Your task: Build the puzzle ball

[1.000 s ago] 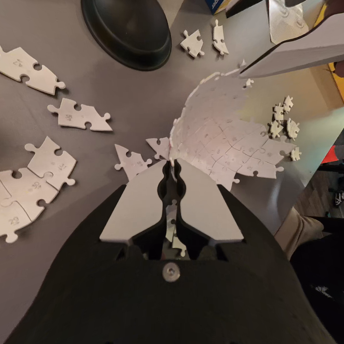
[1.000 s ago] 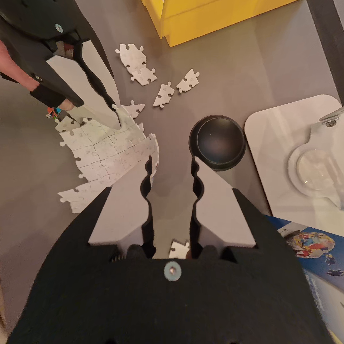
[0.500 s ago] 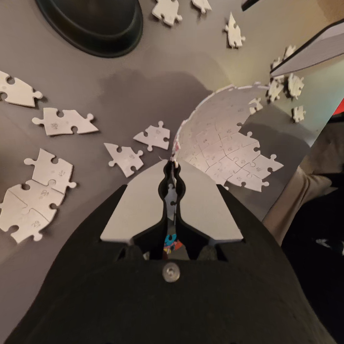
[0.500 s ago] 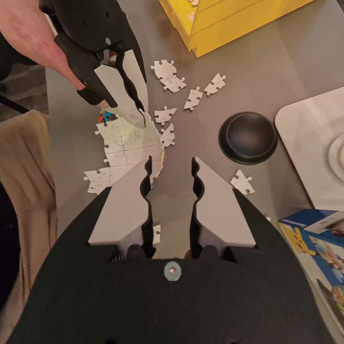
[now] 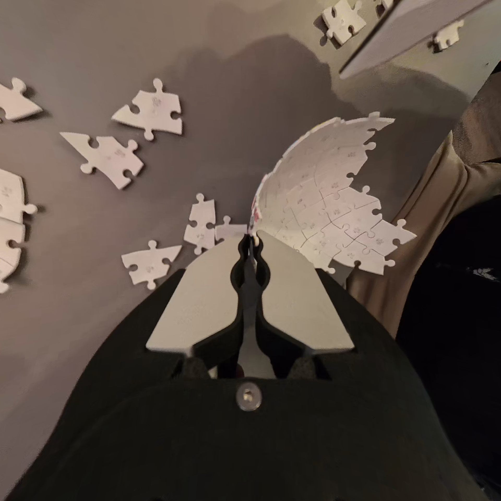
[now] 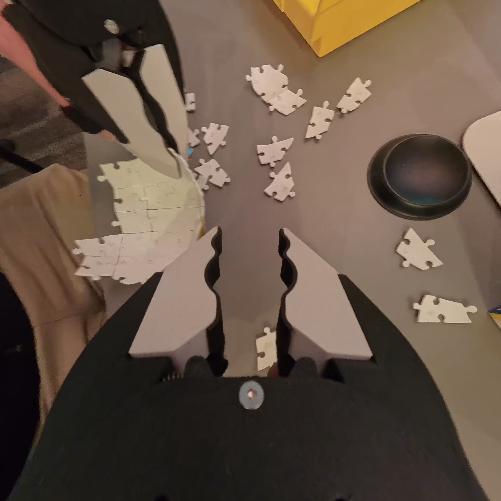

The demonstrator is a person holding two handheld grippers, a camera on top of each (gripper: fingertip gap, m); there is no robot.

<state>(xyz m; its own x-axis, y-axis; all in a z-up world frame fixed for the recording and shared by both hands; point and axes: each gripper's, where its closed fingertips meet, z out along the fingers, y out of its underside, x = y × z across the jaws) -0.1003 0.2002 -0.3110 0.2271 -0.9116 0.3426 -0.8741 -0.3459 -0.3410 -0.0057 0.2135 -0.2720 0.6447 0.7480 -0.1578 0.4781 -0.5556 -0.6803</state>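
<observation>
The grey table (image 6: 339, 189) carries every item in view and is the largest surface. A yellow box (image 6: 339, 24) sits at its far edge in the right wrist view, with the rounded corner of a white board (image 6: 485, 160) at the right edge. A black round stand (image 6: 418, 176) rests on the table to the right of the loose pieces. The partly built puzzle ball (image 5: 333, 217), a curved white shell of joined pieces with its concave plain side facing the cameras, is held at the near table edge, partly overhanging tan fabric (image 6: 40, 244). The left gripper (image 5: 250, 240) is clenched on the rim of this shell; in the right wrist view the same gripper (image 6: 176, 165) descends onto the shell's upper edge. The right gripper (image 6: 249, 233) is released, its jaws set apart with nothing between them, hovering over bare table just beside the shell. Loose puzzle pieces (image 6: 279, 179) lie scattered plain side up between the shell and the stand; one further piece (image 6: 265, 349) lies beneath the right gripper.
</observation>
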